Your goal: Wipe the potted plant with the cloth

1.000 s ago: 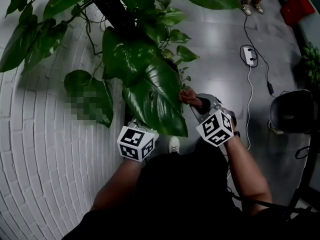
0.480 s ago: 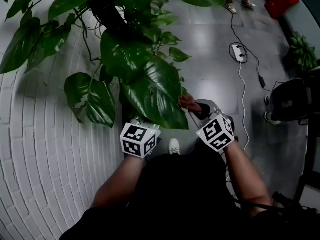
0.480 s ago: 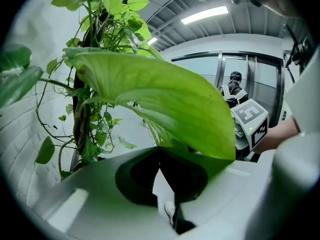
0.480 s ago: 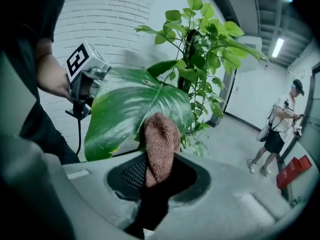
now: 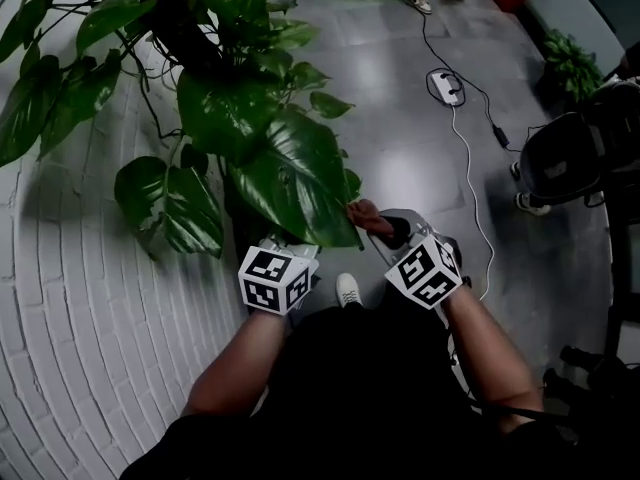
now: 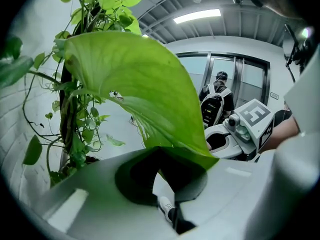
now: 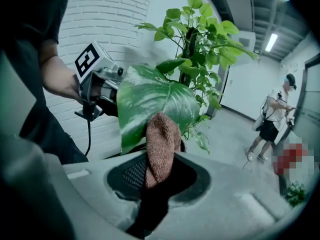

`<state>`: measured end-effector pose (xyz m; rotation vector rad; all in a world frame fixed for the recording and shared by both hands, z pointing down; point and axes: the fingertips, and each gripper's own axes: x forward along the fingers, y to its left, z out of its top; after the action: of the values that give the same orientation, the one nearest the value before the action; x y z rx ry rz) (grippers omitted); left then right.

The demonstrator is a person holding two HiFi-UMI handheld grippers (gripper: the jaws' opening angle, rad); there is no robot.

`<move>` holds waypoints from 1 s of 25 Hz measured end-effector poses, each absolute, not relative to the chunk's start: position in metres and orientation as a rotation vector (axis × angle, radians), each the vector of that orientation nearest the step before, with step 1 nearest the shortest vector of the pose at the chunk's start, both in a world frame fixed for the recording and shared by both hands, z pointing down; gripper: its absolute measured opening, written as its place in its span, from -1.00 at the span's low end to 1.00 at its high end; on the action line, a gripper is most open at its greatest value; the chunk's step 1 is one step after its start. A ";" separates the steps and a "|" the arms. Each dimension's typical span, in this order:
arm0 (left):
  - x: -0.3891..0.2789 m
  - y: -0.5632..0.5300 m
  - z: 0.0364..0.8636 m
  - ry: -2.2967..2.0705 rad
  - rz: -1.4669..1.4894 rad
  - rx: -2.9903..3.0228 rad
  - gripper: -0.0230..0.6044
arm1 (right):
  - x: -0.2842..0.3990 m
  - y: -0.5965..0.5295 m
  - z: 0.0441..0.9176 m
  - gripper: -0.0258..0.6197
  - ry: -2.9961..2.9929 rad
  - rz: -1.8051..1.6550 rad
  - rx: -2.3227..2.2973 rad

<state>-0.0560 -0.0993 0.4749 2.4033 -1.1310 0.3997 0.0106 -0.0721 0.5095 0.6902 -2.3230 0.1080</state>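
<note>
The potted plant (image 5: 200,58) climbs a dark pole beside the brick wall. Its big glossy leaf (image 5: 290,178) hangs down toward me. My left gripper (image 5: 283,248) sits under the leaf's tip, and in the left gripper view it (image 6: 167,171) is shut on the leaf (image 6: 140,84). My right gripper (image 5: 390,230) is shut on a brown cloth (image 5: 366,214) that touches the leaf's right edge. In the right gripper view the cloth (image 7: 161,146) sticks up from the gripper (image 7: 155,176) and presses against the leaf (image 7: 150,99), with the left gripper (image 7: 97,91) behind it.
A white brick wall (image 5: 70,298) curves along the left. On the grey floor lie a power strip (image 5: 445,86) and its white cable (image 5: 470,198). A black chair (image 5: 565,153) stands at the right, a small plant (image 5: 570,58) behind it. A person (image 7: 272,116) stands further off.
The cloth has slid a little down the leaf's right edge toward its tip. The head view has swung, so plant and floor sit further left and up.
</note>
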 end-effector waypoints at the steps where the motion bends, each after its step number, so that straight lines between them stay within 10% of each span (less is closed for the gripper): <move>1: -0.057 -0.098 0.476 -1.127 0.401 2.404 -0.90 | 0.011 -0.067 0.512 -0.71 -2.317 0.123 0.697; 25: -0.075 0.003 0.467 -1.276 0.348 2.293 -0.90 | 0.067 0.021 0.440 -0.71 -2.539 0.563 0.968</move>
<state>-0.0752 0.0035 0.4666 2.2932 -1.2762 0.3478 0.0667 0.0207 0.4404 0.9682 -2.5390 0.5629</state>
